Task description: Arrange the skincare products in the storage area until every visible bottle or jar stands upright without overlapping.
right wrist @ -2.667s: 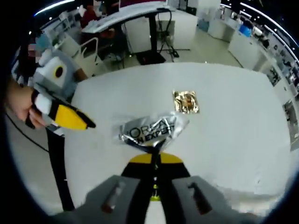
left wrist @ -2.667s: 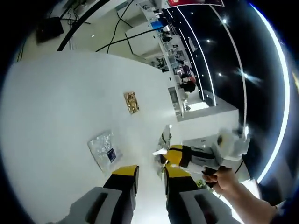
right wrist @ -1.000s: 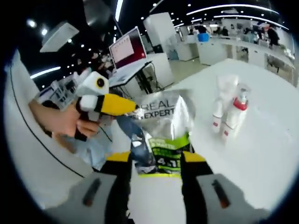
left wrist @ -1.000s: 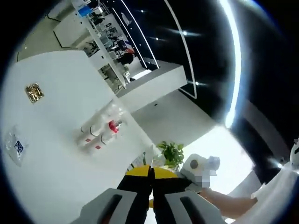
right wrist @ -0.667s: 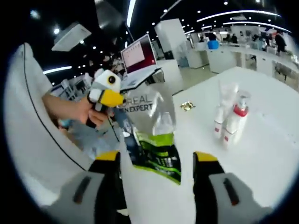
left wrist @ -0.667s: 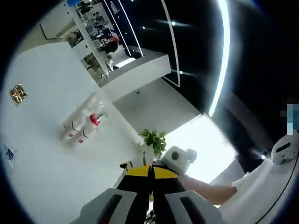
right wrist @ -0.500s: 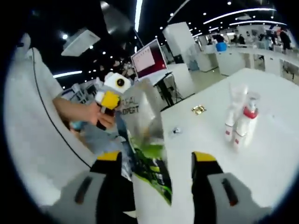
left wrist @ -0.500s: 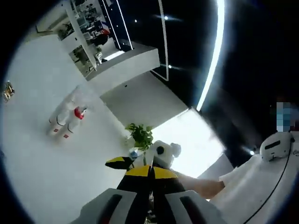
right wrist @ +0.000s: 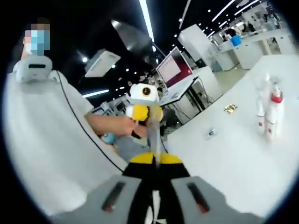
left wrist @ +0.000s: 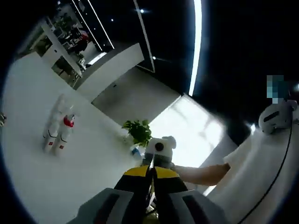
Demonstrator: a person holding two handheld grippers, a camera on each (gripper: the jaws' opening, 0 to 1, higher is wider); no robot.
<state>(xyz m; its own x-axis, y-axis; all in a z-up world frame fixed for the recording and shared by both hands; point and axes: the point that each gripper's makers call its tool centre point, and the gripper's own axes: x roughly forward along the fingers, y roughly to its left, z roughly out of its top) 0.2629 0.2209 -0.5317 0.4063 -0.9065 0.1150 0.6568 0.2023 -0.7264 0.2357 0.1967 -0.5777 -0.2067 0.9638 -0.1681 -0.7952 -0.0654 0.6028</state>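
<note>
The bottles (left wrist: pixel 58 133) stand upright on the white table (left wrist: pixel 70 177), a tight little cluster with at least one red-capped pump in it. In the right gripper view the same bottles (right wrist: pixel 268 114) show at the far right, upright too, though they sit so close together that it's hard to tell whether they touch or overlap. A small gold packet (right wrist: pixel 230 108) lies flat on the table (right wrist: pixel 243 158) a bit behind them, and there's a tiny dark item (right wrist: pixel 211 133) nearer the table edge, too small to make out.

The right gripper (right wrist: pixel 154 161) has its jaws pressed together on a thin silvery sachet (right wrist: pixel 153 140), seen edge-on, held up off the table in front of the person's torso. The left gripper (right wrist: pixel 142 112) comes in just behind the sachet's top edge, held by a hand (right wrist: pixel 117 126), and may be touching it. In the left gripper view, the left gripper (left wrist: pixel 150 172) has its jaws closed, with a thin sliver between the tips that might be the sachet, but that's not clear enough to call.

Progress-wise, the bottles look done already. What's left, by the look of it, is the sachet getting back onto the table, plus the gold packet lying flat, if that counts as a target at all.
</note>
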